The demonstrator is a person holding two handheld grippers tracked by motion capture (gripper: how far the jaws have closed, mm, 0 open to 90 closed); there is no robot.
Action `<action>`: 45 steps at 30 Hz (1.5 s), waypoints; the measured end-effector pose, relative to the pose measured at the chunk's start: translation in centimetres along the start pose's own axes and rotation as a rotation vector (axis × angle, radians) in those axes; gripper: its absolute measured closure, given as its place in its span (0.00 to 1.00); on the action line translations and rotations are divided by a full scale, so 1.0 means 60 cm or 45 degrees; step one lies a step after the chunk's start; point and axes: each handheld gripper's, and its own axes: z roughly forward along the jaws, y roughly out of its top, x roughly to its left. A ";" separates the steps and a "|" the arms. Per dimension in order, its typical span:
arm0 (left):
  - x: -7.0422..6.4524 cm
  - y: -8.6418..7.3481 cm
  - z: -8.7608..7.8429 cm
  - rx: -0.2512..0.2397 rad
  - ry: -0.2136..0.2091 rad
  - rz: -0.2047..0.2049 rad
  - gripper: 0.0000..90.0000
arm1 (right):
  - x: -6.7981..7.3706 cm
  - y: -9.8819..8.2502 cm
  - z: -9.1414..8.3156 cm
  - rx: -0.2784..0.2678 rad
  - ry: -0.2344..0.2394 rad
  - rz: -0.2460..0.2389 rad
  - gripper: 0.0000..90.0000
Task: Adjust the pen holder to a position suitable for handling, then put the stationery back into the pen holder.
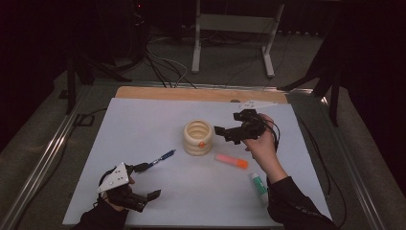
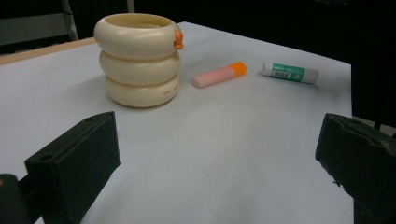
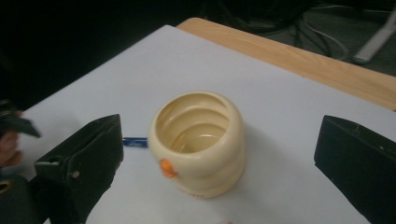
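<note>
A cream cup (image 1: 198, 137) made of three stacked rings, with an orange knob on its side, stands upright mid-table. My right gripper (image 1: 229, 126) hovers just right of it, open and holding nothing. In the right gripper view the cup (image 3: 198, 142) looks hollow and sits between and beyond the jaws of the right gripper (image 3: 219, 172). My left gripper (image 1: 147, 180) is open near the front left edge. In the left gripper view, the left gripper (image 2: 217, 158) faces the cup (image 2: 137, 58) over bare sheet. A blue pen (image 1: 162, 157) lies beside its upper jaw.
A pink highlighter with an orange cap (image 1: 231, 161) (image 2: 218, 75) lies right of the cup. A green and white glue stick (image 1: 258, 183) (image 2: 289, 73) lies nearer the front right. A white sheet (image 1: 143, 120) covers the wooden table (image 1: 201, 94). Stands and cables crowd the dark floor behind.
</note>
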 end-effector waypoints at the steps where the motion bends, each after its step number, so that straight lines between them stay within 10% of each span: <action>1: 0.000 0.000 0.000 0.000 0.000 0.000 0.00 | -0.002 -0.003 -0.005 -0.020 0.014 -0.006 0.01; 8: 0.001 0.013 -0.001 0.033 -0.069 0.032 0.00 | -0.002 -0.026 -0.025 -0.085 0.076 -0.073 0.01; 23: 0.040 0.029 -0.005 -0.011 0.056 -0.021 0.00 | 0.006 -0.073 -0.057 -0.152 0.139 -0.073 0.01; 45: 0.122 0.022 0.004 0.068 0.003 -0.089 0.00 | 0.011 -0.122 -0.085 -0.252 0.204 -0.031 0.01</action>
